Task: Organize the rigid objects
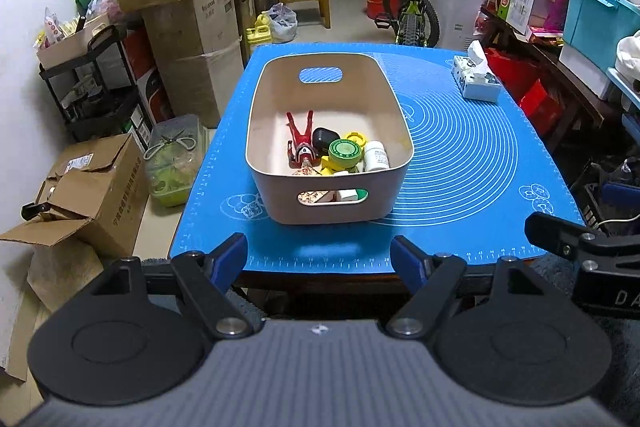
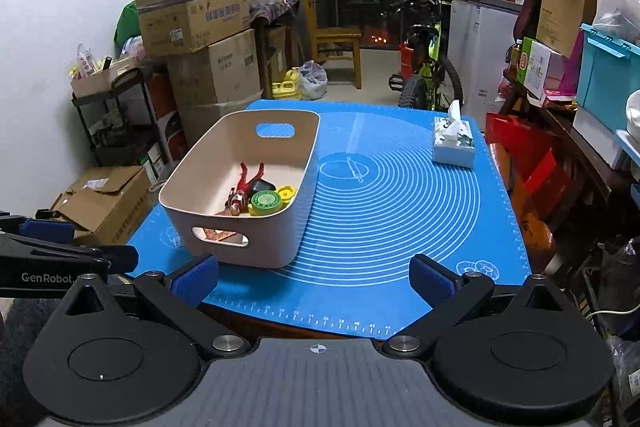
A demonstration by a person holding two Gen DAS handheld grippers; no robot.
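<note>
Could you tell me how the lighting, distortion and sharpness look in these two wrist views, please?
Left wrist view: strong fisheye bend, the mat bows and the corners vignette; even indoor light, dark window behind; the bin is sharp, the left gripper body close to the lens is soft. Right wrist view: the same curvature, mild glare on the white wall, the right gripper edges slightly blurred.

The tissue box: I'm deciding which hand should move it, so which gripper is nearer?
Right. The right gripper hovers over the mat's near edge, the tissue box ahead to its right. The left gripper faces the bin, farther across.
</note>
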